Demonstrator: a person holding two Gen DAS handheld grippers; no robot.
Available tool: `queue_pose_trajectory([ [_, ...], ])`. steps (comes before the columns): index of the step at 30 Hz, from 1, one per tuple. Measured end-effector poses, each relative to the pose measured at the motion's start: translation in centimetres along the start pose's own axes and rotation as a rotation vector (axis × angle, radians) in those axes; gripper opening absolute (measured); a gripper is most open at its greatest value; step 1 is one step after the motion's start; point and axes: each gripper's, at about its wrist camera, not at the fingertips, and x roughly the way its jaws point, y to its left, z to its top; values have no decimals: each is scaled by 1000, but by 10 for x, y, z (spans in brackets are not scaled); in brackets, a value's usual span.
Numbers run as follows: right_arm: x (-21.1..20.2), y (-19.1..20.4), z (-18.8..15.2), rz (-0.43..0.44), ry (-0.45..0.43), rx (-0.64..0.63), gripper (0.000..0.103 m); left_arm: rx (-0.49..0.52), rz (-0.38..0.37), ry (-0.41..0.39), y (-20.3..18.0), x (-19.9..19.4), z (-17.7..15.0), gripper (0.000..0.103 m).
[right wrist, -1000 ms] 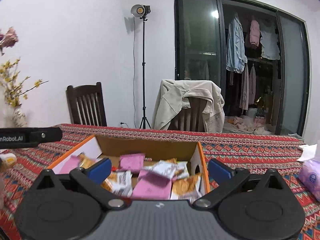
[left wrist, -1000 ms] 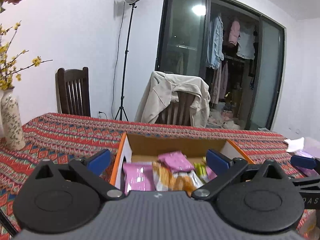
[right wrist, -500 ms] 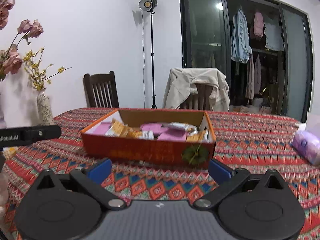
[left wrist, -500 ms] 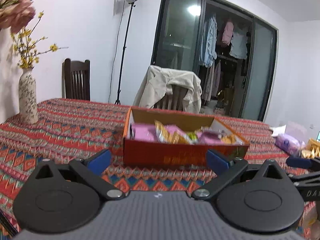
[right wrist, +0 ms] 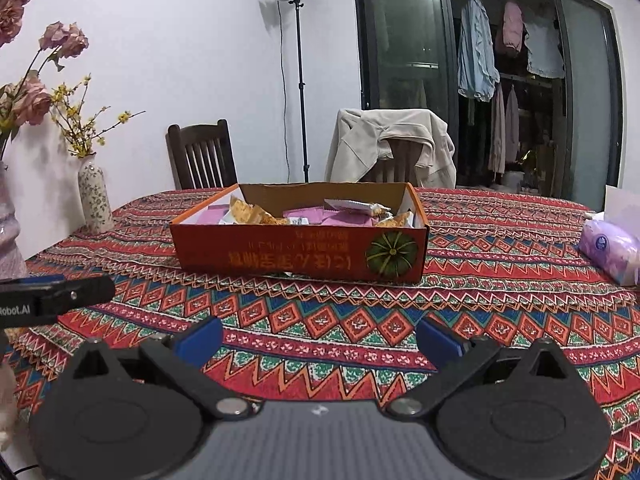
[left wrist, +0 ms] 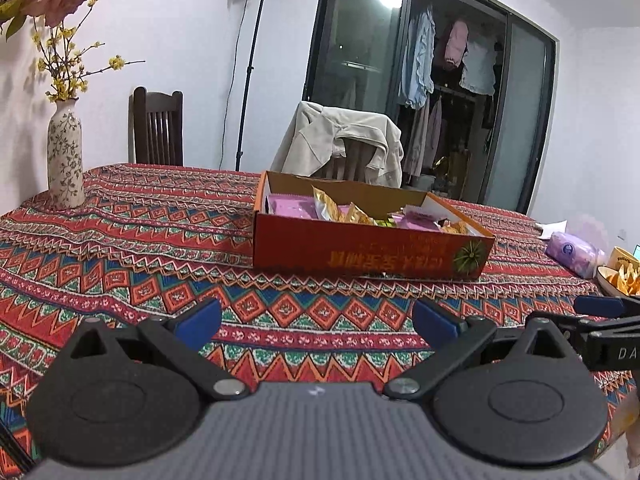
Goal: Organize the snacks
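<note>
An orange cardboard box (left wrist: 372, 252) (right wrist: 300, 254) stands on the patterned tablecloth, holding several pink, orange and white snack packets (left wrist: 298, 207) (right wrist: 320, 216). My left gripper (left wrist: 316, 322) is open and empty, well back from the box's near wall. My right gripper (right wrist: 318, 338) is likewise open and empty, pulled back toward the table's near side. Each gripper shows at the edge of the other's view: the right gripper's finger (left wrist: 600, 306) at the right edge, the left gripper's finger (right wrist: 56, 294) at the left edge.
A patterned vase (left wrist: 64, 160) (right wrist: 95, 200) with flowers stands at the left. A purple tissue pack (left wrist: 574, 254) (right wrist: 612, 248) and a bowl of orange pieces (left wrist: 622, 280) lie at the right. Two chairs (right wrist: 202, 156), one draped with a jacket (right wrist: 390, 140), stand behind the table.
Both grippers have drawn back and away from the box; a second ago they hovered over its contents, now the whole box sits at a distance. Both stayed open and empty.
</note>
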Motion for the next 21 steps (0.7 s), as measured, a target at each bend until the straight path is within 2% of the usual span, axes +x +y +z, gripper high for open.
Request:
queue_pose_trajectory([
  [21,-3,-1,1,-5,-4,5,103,9,-4,-4,-3,-4,-1,103],
])
